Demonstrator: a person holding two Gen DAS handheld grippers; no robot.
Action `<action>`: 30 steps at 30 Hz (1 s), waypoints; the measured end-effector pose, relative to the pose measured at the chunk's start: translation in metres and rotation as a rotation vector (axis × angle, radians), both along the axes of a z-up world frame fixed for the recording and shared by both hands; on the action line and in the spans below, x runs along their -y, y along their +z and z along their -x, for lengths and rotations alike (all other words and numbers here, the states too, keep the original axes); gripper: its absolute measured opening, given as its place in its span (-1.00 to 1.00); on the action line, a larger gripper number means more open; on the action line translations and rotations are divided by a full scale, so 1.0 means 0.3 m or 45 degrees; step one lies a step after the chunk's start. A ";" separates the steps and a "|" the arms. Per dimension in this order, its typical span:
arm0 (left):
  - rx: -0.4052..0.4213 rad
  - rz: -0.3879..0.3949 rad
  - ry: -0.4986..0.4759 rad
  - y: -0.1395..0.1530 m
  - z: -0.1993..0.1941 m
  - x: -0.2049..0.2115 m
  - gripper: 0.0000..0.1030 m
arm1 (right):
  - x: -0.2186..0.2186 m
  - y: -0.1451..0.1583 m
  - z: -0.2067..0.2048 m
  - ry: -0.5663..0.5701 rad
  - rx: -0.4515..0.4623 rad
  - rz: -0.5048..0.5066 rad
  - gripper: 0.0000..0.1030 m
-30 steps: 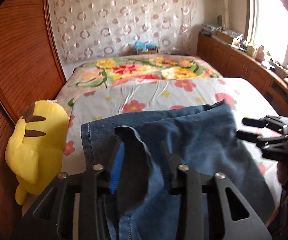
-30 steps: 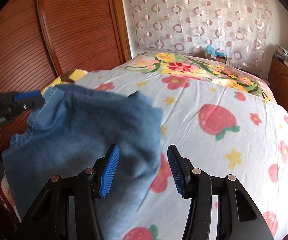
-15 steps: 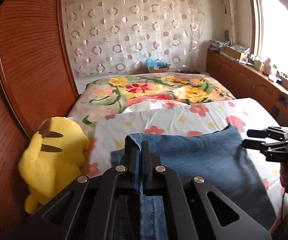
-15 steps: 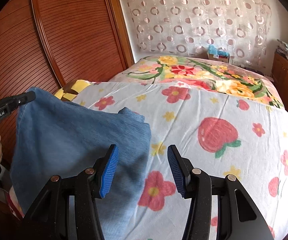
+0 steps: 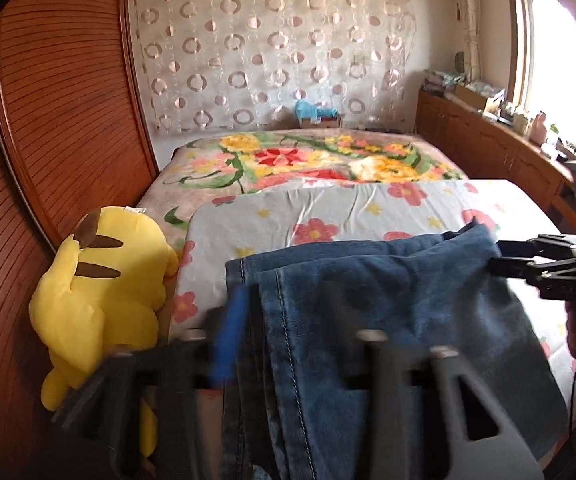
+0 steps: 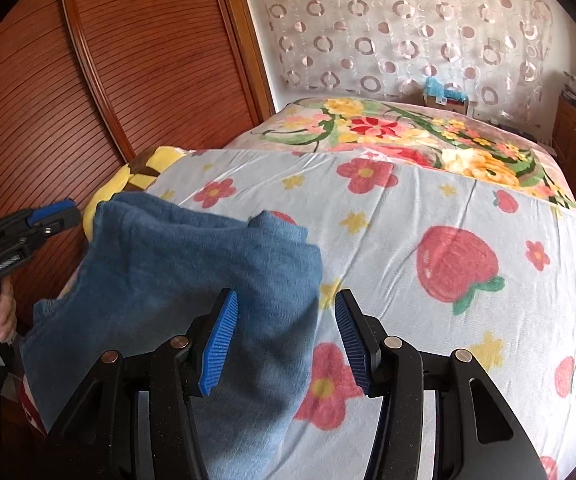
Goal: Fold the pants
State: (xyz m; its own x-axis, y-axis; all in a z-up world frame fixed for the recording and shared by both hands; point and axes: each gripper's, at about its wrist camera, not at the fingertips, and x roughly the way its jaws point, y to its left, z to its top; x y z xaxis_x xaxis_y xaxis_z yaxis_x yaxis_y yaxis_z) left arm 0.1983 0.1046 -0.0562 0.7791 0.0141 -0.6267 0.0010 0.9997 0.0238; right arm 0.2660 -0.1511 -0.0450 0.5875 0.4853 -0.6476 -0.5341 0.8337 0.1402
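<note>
Gaping right gripper (image 6: 285, 332): blue pads spread wide, holding nothing, denim edge beneath.
Left gripper (image 5: 300, 320): motion-blurred, fingers parted, seamed fold lying between them.
Jeans (image 5: 388, 300): folded on the flowered sheet (image 6: 408, 216), near bed edge.
Yellow plush (image 5: 99, 280): left, against wooden panel.

My left wrist camera sits low at the near edge of the bed (image 5: 368, 208), looking along its length toward the patterned curtain (image 5: 271, 56), with the yellow plush toy (image 5: 99, 280) close on its left and the window (image 5: 560, 60) at its right. The jeans (image 5: 388, 312) fill its foreground, very near the lens. My right wrist camera looks from further right, angled left across the same bed (image 6: 428, 216) toward the wooden wardrobe (image 6: 147, 60). Both views share the jeans (image 6: 207, 264), the curtain (image 6: 408, 28) and the floral blanket (image 5: 308, 160).
</note>
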 end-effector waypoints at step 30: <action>-0.046 0.105 -0.022 -0.170 0.258 0.076 0.49 | 0.039 -0.099 0.235 0.003 -0.134 -0.019 0.09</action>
State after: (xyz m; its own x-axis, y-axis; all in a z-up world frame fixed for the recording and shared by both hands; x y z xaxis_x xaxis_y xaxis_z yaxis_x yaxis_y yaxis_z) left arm 0.1210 0.0818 -0.1071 0.7558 -0.0517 -0.6527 0.0175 0.9981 -0.0588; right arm 0.1955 -0.1630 -0.0746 0.5155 0.4964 -0.6985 -0.5177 0.8300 0.2077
